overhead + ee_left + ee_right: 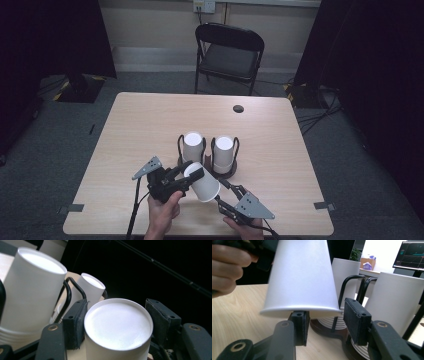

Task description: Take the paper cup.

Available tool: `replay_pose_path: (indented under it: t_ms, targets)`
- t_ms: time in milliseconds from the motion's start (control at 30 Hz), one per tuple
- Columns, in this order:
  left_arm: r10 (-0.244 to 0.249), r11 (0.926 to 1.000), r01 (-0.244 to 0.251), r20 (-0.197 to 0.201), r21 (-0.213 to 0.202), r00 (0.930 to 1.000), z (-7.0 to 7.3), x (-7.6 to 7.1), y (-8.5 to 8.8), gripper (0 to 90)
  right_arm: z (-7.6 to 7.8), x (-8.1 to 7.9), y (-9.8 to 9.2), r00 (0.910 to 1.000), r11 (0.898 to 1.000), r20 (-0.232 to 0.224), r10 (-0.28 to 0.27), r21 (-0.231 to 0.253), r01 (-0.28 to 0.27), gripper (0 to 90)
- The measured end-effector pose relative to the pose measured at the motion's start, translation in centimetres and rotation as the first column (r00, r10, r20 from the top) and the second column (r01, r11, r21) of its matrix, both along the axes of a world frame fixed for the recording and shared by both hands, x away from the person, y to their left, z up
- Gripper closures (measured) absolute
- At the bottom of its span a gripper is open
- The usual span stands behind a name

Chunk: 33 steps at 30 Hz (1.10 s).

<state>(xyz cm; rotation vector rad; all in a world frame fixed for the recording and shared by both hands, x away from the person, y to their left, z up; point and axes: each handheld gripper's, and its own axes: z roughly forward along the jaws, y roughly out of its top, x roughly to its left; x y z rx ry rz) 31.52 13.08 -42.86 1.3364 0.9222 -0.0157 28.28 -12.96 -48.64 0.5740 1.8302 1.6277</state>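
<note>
- So the left gripper [194, 175] has its jaws clamped on the closed end of a white paper cup [202, 182], holding it tilted just above the table [140, 125].
- Right gripper [223, 192] sits at the cup's wide rim, jaws spread apart with nothing in them.
- Just behind, two stacks of upside-down cups [192, 146] [223, 155] stand in black wire holders [236, 145].

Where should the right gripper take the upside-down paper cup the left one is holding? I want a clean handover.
Grip the paper cup at its wide open rim, the end nearest the right gripper, coming from below. The left gripper already clamps the narrow closed base, and the flared rim hangs free just above the right gripper's open jaws.
</note>
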Motion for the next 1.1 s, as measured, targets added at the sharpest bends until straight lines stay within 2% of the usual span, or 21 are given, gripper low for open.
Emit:
replay_pose_path:
  t_ms: [100,233,267,400,600,667,833,967,1033,1100]
  targets:
    - [0.001,1.0,-0.001,-0.017,-0.006,0.9999,-0.3,-0.4,0.0,36.1,0.0,0.0,0.2,0.9997,1.0,0.001,0.023,0.001,-0.023,57.7]
    - [-0.007,0.999,0.005,-0.043,-0.044,0.9991,-0.5,-0.6,0.1,36.0,-0.1,0.0,0.5,0.9984,0.998,0.017,0.053,0.02,-0.054,62.7]
    - [-0.014,0.999,0.012,-0.043,-0.043,0.999,-0.5,-0.6,0.1,36.1,-0.1,0.0,0.5,0.9981,0.998,0.024,0.058,0.023,-0.058,64.1]
    - [-0.039,0.9961,0.033,-0.066,-0.082,0.9971,-0.6,-0.6,-0.3,36.1,-0.1,0.1,0.6,0.9969,0.997,0.046,0.064,0.039,-0.066,68.8]
    - [-0.062,0.9934,0.056,-0.063,-0.1,0.9961,-0.5,-0.6,-0.8,36.0,0.1,0.2,0.5,0.9953,0.996,0.077,0.059,0.062,-0.064,73.3]
    - [-0.066,0.9928,0.058,-0.074,-0.104,0.9951,-0.6,-0.5,-0.9,36.0,0.2,0.3,0.4,0.9949,0.997,0.085,0.054,0.051,-0.058,74.9]
    - [-0.097,0.991,0.089,-0.08,-0.101,0.9921,-0.9,-0.2,-0.8,35.8,0.3,0.4,0.2,0.996,0.998,0.079,0.04,0.045,-0.043,75.0]
    - [-0.099,0.9895,0.09,-0.071,-0.113,0.9926,-1.0,-0.1,-0.8,35.5,0.3,0.4,0.0,0.9963,0.998,0.076,0.041,0.044,-0.044,80.0]
    - [-0.099,0.9926,0.095,-0.054,-0.076,0.9936,-0.9,0.0,-0.8,34.6,0.3,0.4,0.0,0.9964,0.998,0.069,0.05,0.043,-0.053,81.8]
    - [-0.093,0.9938,0.09,-0.04,-0.065,0.9949,-0.8,-0.1,-0.9,34.1,0.3,0.4,0.0,0.9962,0.997,0.066,0.056,0.044,-0.059,82.0]
